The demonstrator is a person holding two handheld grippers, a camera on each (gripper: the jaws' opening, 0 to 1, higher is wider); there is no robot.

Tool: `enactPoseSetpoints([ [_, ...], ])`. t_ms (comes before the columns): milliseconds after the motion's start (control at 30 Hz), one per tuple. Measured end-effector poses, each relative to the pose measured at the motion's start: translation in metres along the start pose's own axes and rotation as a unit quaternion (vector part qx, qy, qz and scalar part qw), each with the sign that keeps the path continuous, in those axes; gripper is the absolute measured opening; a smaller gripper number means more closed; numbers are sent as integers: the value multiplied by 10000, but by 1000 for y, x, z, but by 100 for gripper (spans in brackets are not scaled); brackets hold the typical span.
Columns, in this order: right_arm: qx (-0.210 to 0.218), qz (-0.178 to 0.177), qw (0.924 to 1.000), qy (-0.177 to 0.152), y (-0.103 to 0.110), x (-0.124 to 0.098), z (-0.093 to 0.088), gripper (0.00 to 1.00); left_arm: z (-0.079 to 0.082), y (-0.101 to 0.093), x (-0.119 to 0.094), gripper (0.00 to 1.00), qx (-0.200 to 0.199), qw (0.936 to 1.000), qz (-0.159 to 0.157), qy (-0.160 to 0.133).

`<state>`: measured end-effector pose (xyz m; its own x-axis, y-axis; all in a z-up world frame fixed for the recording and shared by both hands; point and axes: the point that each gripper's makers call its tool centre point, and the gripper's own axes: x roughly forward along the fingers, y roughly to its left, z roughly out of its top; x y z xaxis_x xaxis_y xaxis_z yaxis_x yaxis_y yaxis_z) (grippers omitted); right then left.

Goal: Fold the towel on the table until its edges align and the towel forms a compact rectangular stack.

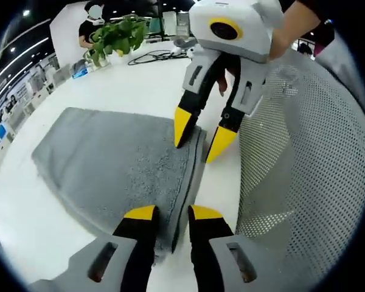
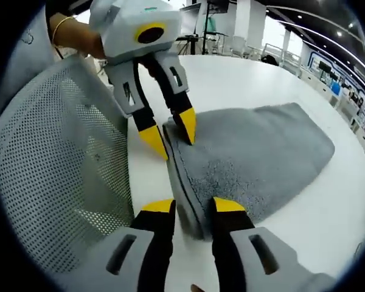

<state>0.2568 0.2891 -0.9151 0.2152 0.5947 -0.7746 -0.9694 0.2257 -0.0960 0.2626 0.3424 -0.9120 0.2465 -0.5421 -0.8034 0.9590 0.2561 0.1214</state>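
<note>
The grey terry towel (image 1: 115, 164) lies flat on the white worktop (image 1: 128, 85), folded over on itself. Its layered, doubled edge runs along the side nearest the worktop's edge, and the far side spreads wider.

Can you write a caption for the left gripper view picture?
Two open grippers, left and right, straddle the folded grey towel's edge on a white table.

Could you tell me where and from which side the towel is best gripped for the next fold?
Probably at the towel's layered edge beside the mesh chair back, coming in from the chair side. That edge shows stacked layers, and both the left gripper and right gripper already straddle it with jaws open, one near each end.
</note>
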Motion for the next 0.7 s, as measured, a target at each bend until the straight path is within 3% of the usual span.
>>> enactPoseSetpoints([
  [133,-132,-152,9998,47,-5,1,0,17,0,1,1,18,154,9999,55,40],
  [200,-570,-92,9982,131,-5,2,0,17,0,1,2,17,297,9995,71,92],
  [300,-499,-55,9986,151,-6,4,-2,17,2,-1,3,16,629,9979,33,145],
  [400,-405,-81,9991,73,-9,5,-3,13,2,1,2,14,507,9987,38,98],
  [433,-508,-190,9985,75,-12,5,-2,10,2,7,3,12,577,9980,239,60],
  [567,-640,-192,9975,230,-9,4,-2,9,4,3,2,12,584,9981,172,93],
  [700,-641,-231,9975,187,-13,5,-3,6,5,4,2,9,668,9974,258,90],
])
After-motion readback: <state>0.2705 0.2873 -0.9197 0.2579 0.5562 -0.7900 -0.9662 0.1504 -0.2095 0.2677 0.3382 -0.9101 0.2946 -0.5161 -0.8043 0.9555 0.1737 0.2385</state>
